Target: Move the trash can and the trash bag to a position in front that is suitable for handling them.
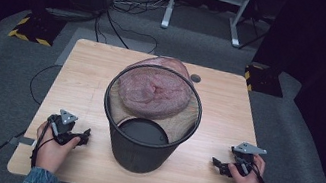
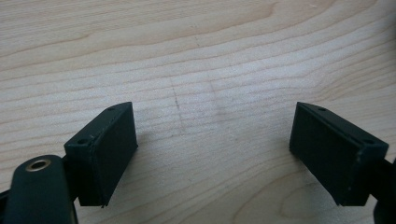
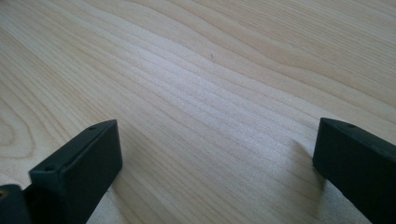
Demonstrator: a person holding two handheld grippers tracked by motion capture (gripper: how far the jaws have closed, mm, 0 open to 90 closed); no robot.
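Seen from above, a black mesh wastebasket (image 1: pixel 148 134) stands upright at the middle of the wooden table (image 1: pixel 217 177), its round mouth facing up and its long axis vertical. Just behind it lies a crumpled pinkish bag or cloth (image 1: pixel 153 90), seen partly through the mesh; we cannot tell whether the two touch. We hold the left gripper (image 1: pixel 84 136) near the table's front left and the right gripper (image 1: pixel 216 163) near its front right, one on each side of the basket and apart from it, tips turned inward. In each gripper view the two black jaws stand spread over bare wood grain, nothing between them. We judge the light, tall basket the main hazard: a sideways nudge from either gripper high on the rim could tip it or slide it. The soft bundle may also slip from a shallow pinch or snag on the rim.
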